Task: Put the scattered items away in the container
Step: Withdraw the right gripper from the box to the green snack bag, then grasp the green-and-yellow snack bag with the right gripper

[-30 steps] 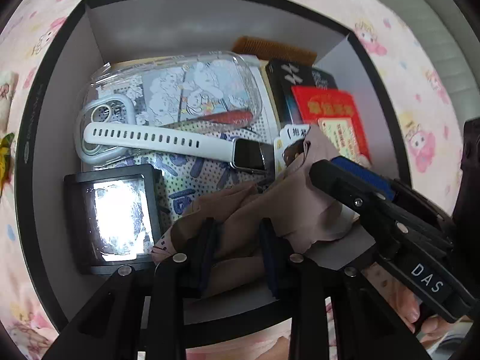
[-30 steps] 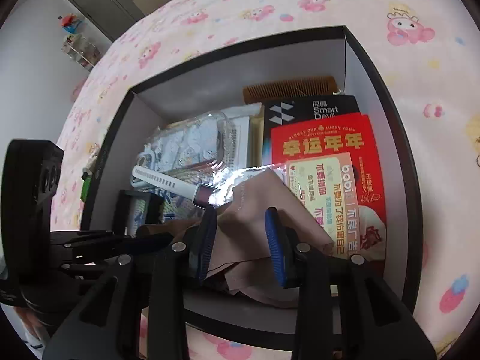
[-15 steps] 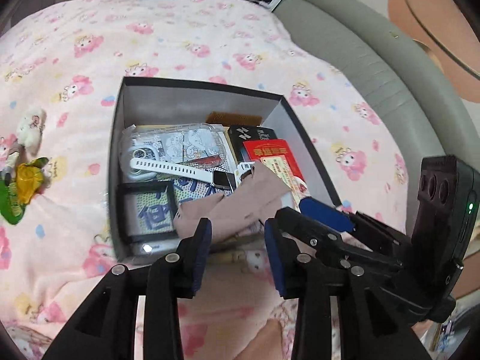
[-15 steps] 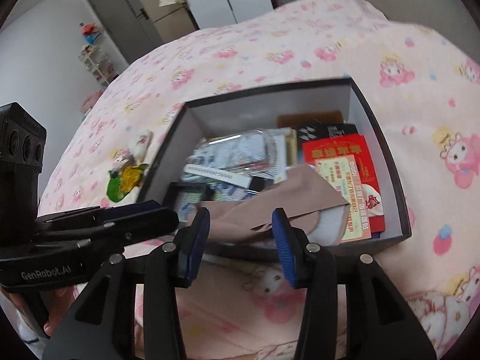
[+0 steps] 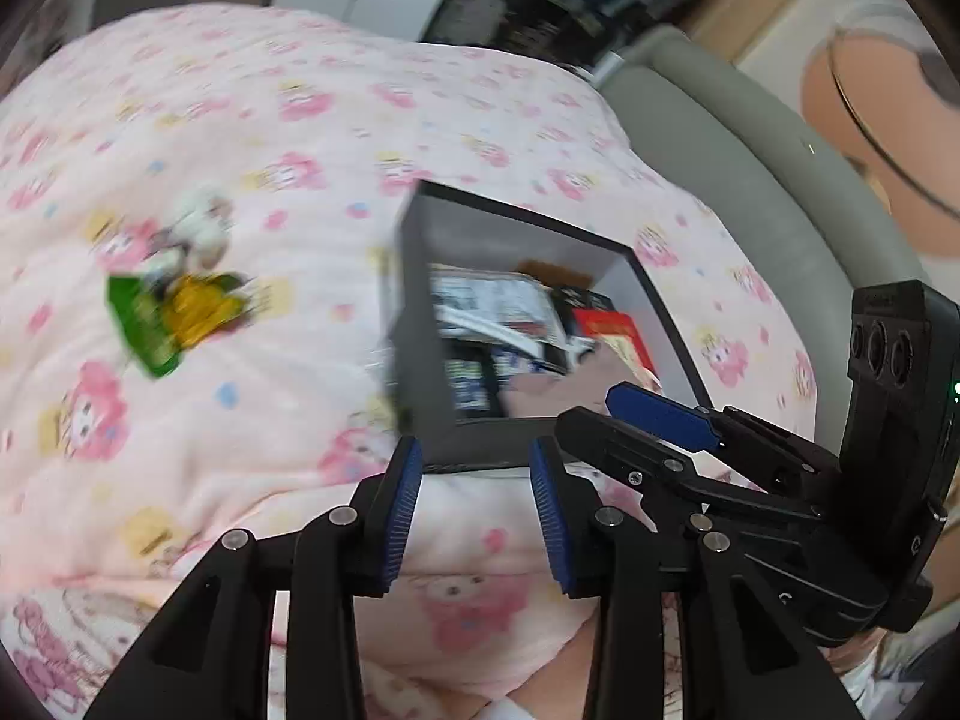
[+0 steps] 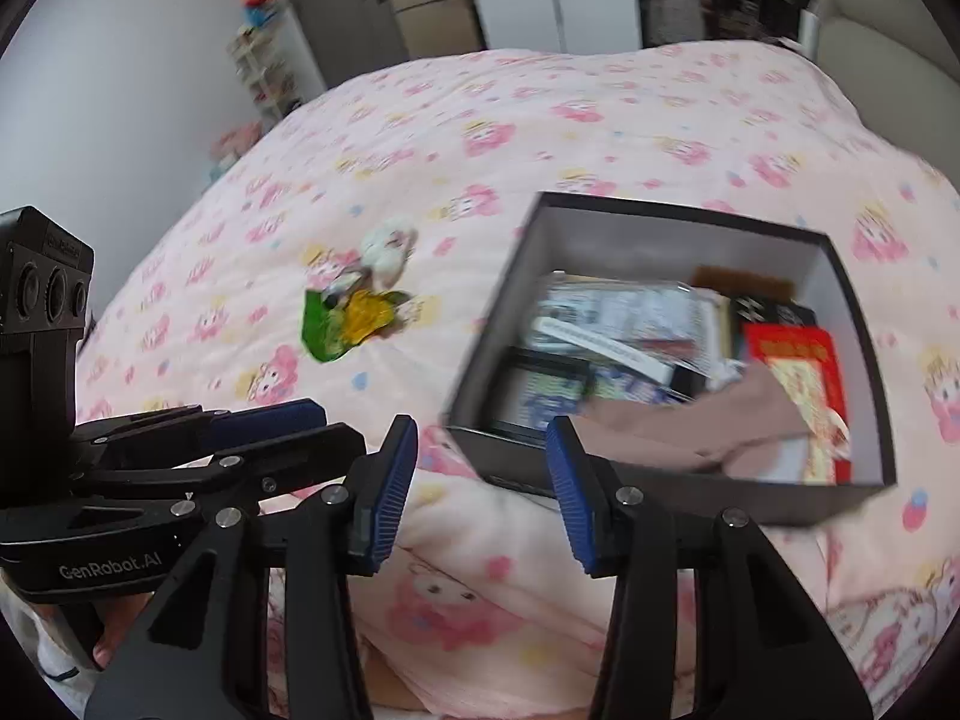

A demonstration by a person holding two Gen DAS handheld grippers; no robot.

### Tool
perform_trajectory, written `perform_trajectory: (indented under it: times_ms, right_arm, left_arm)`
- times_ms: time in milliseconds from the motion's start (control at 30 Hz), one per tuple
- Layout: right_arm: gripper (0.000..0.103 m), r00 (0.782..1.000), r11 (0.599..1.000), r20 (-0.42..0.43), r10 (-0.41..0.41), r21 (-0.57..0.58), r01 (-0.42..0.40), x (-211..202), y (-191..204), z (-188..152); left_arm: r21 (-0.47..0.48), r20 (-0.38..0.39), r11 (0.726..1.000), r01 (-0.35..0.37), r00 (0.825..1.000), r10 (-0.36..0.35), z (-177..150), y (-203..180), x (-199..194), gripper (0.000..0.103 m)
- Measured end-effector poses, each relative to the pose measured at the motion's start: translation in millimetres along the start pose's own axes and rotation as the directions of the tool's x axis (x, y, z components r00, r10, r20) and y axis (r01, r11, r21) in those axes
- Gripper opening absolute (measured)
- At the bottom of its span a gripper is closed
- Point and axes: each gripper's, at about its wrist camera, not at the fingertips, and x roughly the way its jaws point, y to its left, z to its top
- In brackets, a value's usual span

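The black box (image 5: 510,240) (image 6: 660,240) sits on the pink bedspread, holding a beige cloth (image 6: 690,426) (image 5: 552,387), a red packet (image 6: 798,360), a white watch strap (image 6: 600,342) and other items. A green-and-yellow packet (image 5: 174,312) (image 6: 348,318) and a small white plush toy (image 5: 198,228) (image 6: 390,246) lie on the bedspread left of the box. My left gripper (image 5: 475,450) (image 6: 336,420) hangs open and empty before the box's near wall. My right gripper (image 6: 482,426) (image 5: 591,408) is also open and empty, off the box's near left corner.
The pink cartoon-print bedspread (image 6: 540,120) covers the whole bed around the box. A grey padded bed frame (image 5: 720,150) runs along the right. Cabinets (image 6: 432,0) and a small shelf (image 6: 264,60) stand against the far wall. A hand (image 6: 114,636) holds the left gripper.
Both grippers have pulled back and up out of the box, leaving the beige cloth inside, and their jaws stand wider. The views have swung left, bringing the packet and toy into sight.
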Motion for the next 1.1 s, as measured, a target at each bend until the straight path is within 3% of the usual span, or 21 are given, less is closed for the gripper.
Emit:
perform_trajectory:
  times_ms: [167,433,633,833,900,1000,1100]
  right_arm:
    - [0.045,0.999,0.996,-0.017,0.043,-0.082,-0.044,28.9,49.9,16.3]
    - [0.046,0.994,0.984,-0.037,0.101,-0.143,-0.105,69.0,96.4,44.1]
    - [0.047,0.997,0.993,-0.033,0.067,-0.092,-0.069,107.6,86.2,74.2]
    - [0.047,0.992,0.994,-0.119,0.052,-0.094,-0.064,172.2,86.0,91.3]
    - [0.047,0.988,0.99,-0.151,0.035,-0.129,-0.055,198.0,91.8,93.9]
    - [0.047,0.979,0.99,-0.204,-0.003,-0.139,-0.026,231.1,87.5,94.0]
    - [0.047,0.97,0.997,-0.24,0.037,-0.062,-0.054,250.3,72.2,95.9]
  left_arm:
    - [-0.075,0.038,0.997,-0.025,0.999,0.028,1.2,51.1,-23.2,0.033]
    - [-0.172,0.081,0.981,-0.088,0.991,0.103,14.2,109.1,-41.1,0.033]
    - [-0.395,0.018,0.903,-0.171,0.981,0.193,37.9,175.6,-7.8,0.033]
    - [-0.548,-0.112,0.794,-0.263,0.964,0.242,54.7,228.4,39.9,0.033]
    - [-0.59,-0.136,0.764,-0.262,0.965,0.225,56.6,240.7,51.9,0.033]
    - [-0.578,-0.197,0.762,-0.291,0.956,0.216,65.5,248.0,69.9,0.033]
    - [-0.547,-0.24,0.773,-0.32,0.945,0.222,69.8,252.0,86.5,0.033]
